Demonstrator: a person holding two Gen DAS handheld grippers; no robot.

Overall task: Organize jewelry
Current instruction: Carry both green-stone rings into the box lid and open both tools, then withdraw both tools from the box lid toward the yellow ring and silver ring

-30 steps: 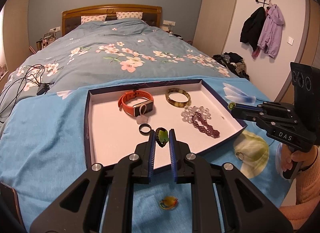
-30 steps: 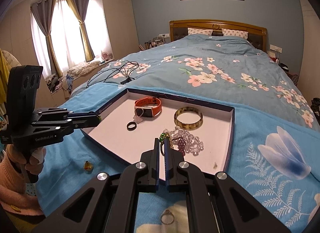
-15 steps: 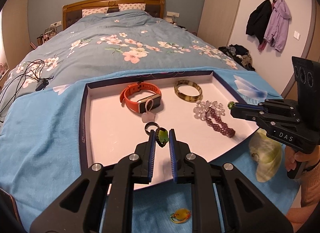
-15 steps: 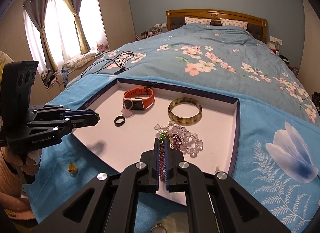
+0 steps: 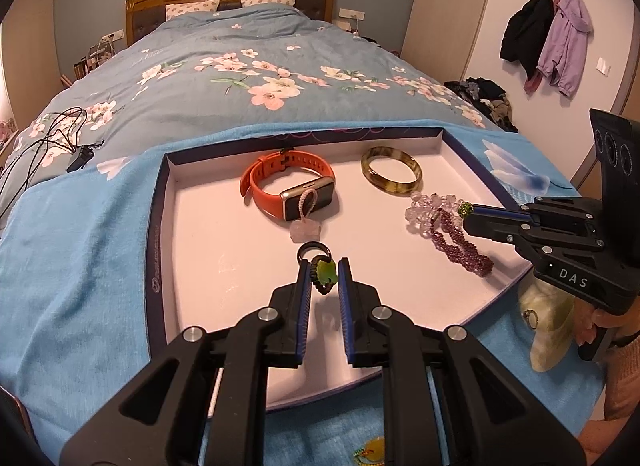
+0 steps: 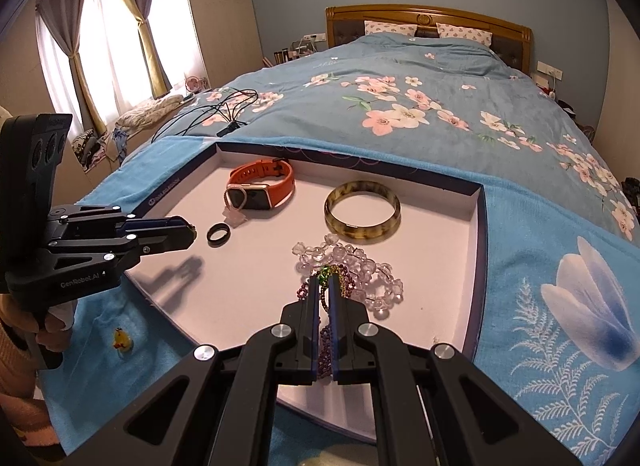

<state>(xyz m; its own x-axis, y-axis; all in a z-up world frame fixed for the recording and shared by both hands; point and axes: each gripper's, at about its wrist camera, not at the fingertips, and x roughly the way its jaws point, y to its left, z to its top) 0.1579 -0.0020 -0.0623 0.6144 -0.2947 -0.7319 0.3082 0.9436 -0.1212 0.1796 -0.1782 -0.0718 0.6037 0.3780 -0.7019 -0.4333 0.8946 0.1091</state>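
Observation:
A white tray (image 5: pixel 208 234) with a dark blue rim lies on a blue cloth on the bed. In it are an orange watch (image 5: pixel 286 185), a brown bangle (image 5: pixel 391 175), a black ring (image 5: pixel 314 252), clear beads (image 5: pixel 426 211) and a purple bead bracelet (image 5: pixel 460 246). My left gripper (image 5: pixel 325 274) is shut on a green pendant (image 5: pixel 326 273) just above the tray, near the black ring. My right gripper (image 6: pixel 324 280) is shut on a green bead piece (image 6: pixel 327 273) over the clear beads (image 6: pixel 352 262).
A yellow trinket (image 6: pixel 121 340) lies on the blue cloth in front of the tray. A pale green shell dish with a ring (image 5: pixel 548 324) sits right of the tray. Black cables (image 5: pixel 44 145) lie on the floral duvet behind.
Both grippers have moved forward over the tray. The left one, with the green pendant, has come close to the black ring. The right one has come over the beads.

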